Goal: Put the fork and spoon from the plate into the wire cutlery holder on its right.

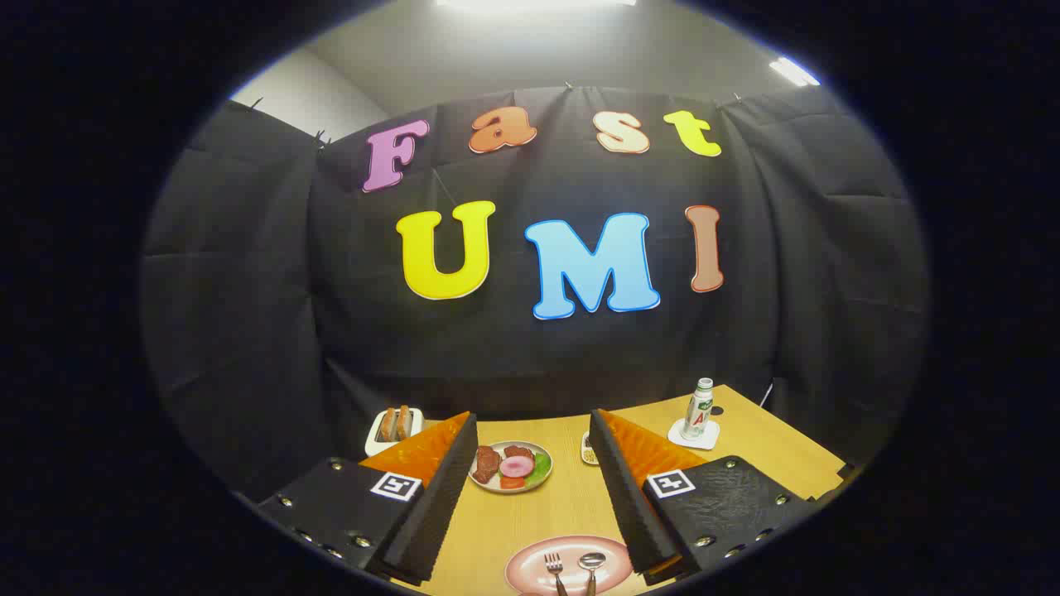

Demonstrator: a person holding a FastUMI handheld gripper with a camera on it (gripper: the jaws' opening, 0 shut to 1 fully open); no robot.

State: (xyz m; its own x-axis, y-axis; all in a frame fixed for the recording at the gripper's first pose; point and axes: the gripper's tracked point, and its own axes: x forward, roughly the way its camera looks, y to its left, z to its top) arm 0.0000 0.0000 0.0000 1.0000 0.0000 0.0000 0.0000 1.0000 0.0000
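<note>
I hold my gripper (pixel 532 463) wide open with nothing in it. The silver metal fork (pixel 554 571) and spoon (pixel 592 567) lie side by side on the round pink plate (pixel 530 563), between my fingers.

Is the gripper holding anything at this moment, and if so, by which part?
Nothing is held. The gripper is open, its fingers spread wide with bare table between them. The metal fork and metal spoon lie untouched on the pink round plate.
</note>
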